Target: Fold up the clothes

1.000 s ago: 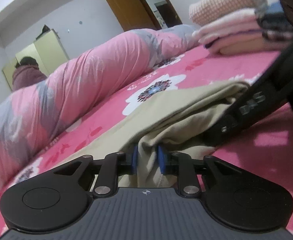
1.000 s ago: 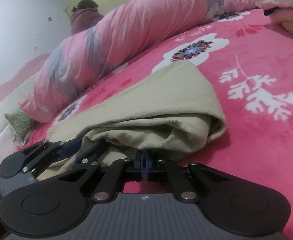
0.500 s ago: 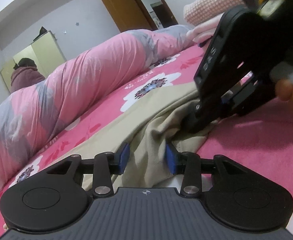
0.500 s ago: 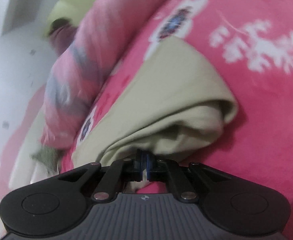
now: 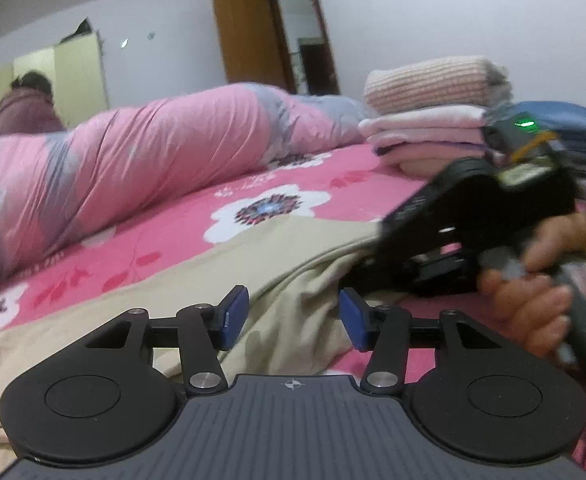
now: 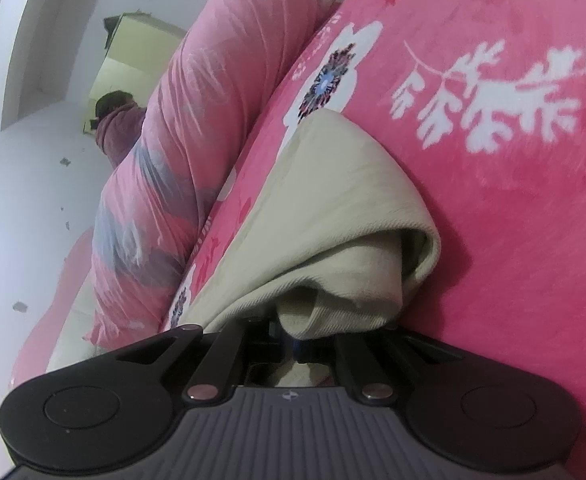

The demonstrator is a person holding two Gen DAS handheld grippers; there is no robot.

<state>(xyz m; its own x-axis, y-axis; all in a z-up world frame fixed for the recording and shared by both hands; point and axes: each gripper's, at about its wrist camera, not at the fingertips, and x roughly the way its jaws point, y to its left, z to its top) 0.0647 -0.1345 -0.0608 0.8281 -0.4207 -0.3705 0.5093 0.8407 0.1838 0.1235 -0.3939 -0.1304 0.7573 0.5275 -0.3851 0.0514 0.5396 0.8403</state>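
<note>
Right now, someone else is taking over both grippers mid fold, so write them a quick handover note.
Left gripper: jaws opening, pads clear of the beige garment, whose ridge lies between them.
Right gripper: shut on the garment's bunched near edge, seen beside the left gripper in the left wrist view.
Garment: on the pink floral bedspread, its near edge doubled over into a rounded fold. The rolled pink quilt lies beyond it and the stack of folded clothes sits at the far right.
Done: first fold started.
Left: release the right grip, flatten, finish folding, probably add to the stack.
</note>
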